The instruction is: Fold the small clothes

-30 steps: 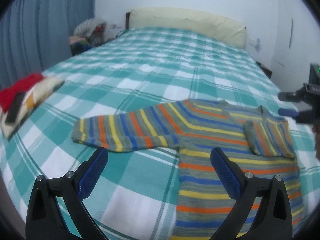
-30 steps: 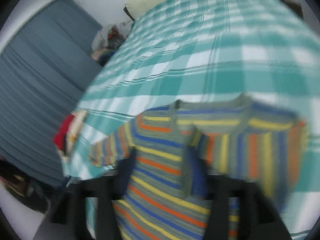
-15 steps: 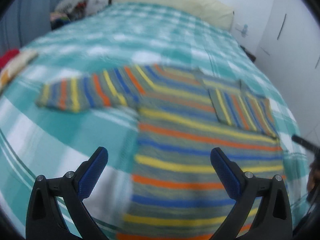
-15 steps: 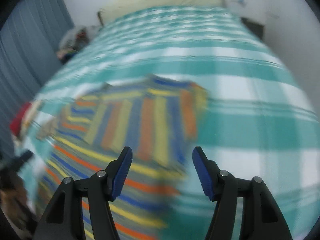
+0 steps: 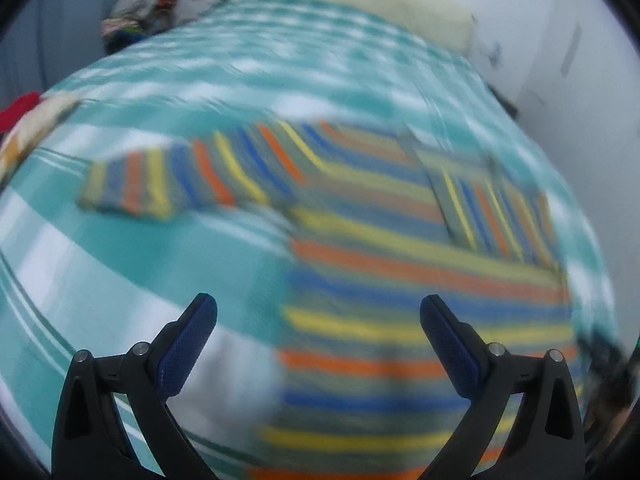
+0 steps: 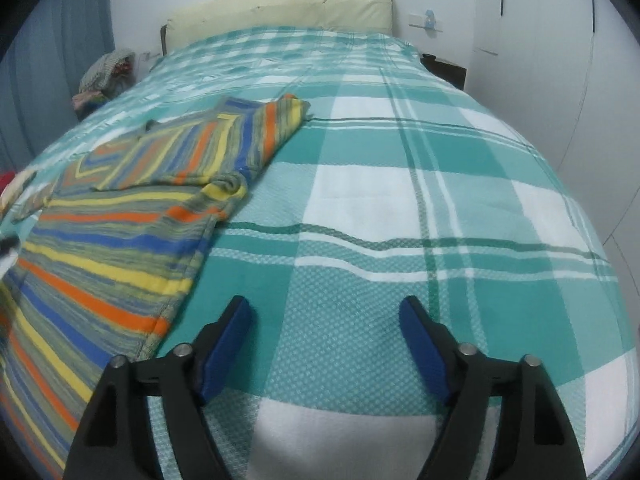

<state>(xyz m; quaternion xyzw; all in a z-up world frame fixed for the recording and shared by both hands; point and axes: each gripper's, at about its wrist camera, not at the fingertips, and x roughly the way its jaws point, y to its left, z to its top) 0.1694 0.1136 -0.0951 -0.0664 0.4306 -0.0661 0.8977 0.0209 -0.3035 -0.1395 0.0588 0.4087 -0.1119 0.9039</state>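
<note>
1. Striped knit in orange, yellow, blue and grey-green: the small sweater lies flat on the bed, which is covered by a teal-and-white checked blanket.
2. From the right wrist view, the sweater fills the left part of the picture, its side edge running diagonally toward the lower left.
3. One sleeve is folded across the chest, its cuff turned over near the sweater's side edge.
4. From the left wrist view, the other sleeve stretches out flat onto the blanket, away from the body; this view is blurred.
5. The left gripper hangs above the sweater's lower half with its fingers spread wide and nothing between them.
6. The right gripper is above bare blanket just beside the sweater's hem edge. Its jaws are opening, with nothing between the fingers.
7. A cream headboard stands at the far end of the bed.
8. A pile of clothes sits beside the bed near the blue curtain.
9. A red-and-cream folded item rests on the blanket at the left edge, well apart from the sweater.
</note>
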